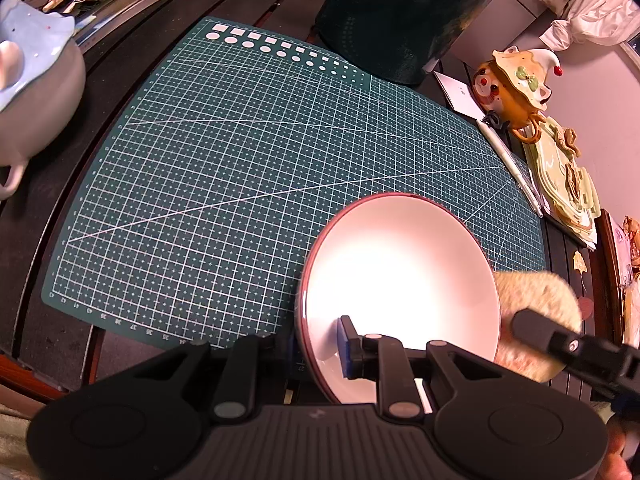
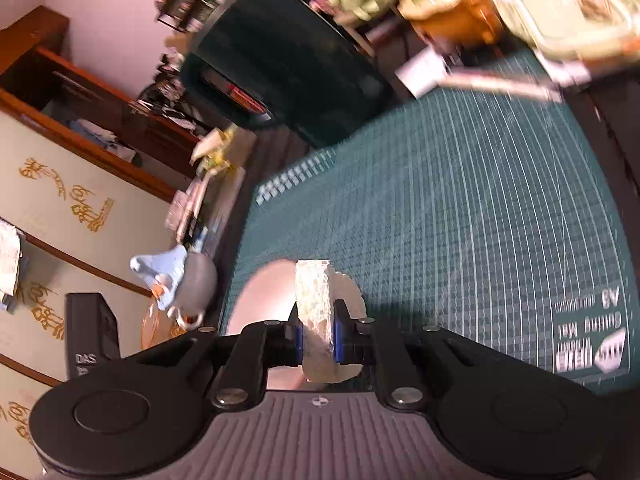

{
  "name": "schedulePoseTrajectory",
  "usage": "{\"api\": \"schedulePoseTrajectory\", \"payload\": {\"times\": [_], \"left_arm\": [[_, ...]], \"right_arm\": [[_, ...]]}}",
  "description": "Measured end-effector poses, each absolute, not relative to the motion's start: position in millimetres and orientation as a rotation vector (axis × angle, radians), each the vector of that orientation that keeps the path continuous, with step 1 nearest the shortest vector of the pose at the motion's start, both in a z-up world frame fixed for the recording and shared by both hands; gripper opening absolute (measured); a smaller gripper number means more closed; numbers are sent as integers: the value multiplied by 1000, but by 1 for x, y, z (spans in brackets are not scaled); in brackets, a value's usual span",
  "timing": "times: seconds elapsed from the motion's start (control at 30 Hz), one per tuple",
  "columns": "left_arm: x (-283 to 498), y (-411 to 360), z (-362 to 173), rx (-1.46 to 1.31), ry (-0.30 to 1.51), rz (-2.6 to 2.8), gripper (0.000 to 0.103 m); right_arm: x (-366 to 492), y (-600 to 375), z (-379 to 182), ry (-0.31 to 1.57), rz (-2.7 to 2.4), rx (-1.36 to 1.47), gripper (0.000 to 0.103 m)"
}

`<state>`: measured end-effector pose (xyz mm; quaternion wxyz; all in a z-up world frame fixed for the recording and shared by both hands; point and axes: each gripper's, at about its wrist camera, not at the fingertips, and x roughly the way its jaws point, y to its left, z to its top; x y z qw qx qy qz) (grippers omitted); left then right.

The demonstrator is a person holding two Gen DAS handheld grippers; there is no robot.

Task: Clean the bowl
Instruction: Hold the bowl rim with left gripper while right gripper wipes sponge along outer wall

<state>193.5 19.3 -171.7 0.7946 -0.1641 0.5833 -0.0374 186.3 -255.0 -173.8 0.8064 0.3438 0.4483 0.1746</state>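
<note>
Green cutting mat [image 1: 240,168] covers most of the dark worktop [image 1: 52,240]. Only the right wrist view shows the wooden shelf [image 2: 80,92]; only the left shows the bowl's inside. Bowl [image 1: 400,272] sits tilted at the mat's near right corner, white inside, red rim, glare-washed. Left tool [image 1: 320,344] clamped on its rim. Right tool [image 2: 318,332] clamped on a pale sponge [image 2: 316,300] beside the bowl.

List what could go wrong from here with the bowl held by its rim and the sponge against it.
1. The left gripper pinches the bowl only at its rim, tilted up off the cutting mat; a hard push from the sponge might lever it loose.
2. The right gripper grips the sponge near one end, so it could bend or slip while scrubbing.
</note>
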Motion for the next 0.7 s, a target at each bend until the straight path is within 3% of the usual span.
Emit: {"api": "schedulePoseTrajectory", "payload": {"times": [0.7], "left_arm": [[194, 18, -174, -351, 1253, -81, 19]], "right_arm": [[182, -266, -173, 917, 367, 834, 13]]}}
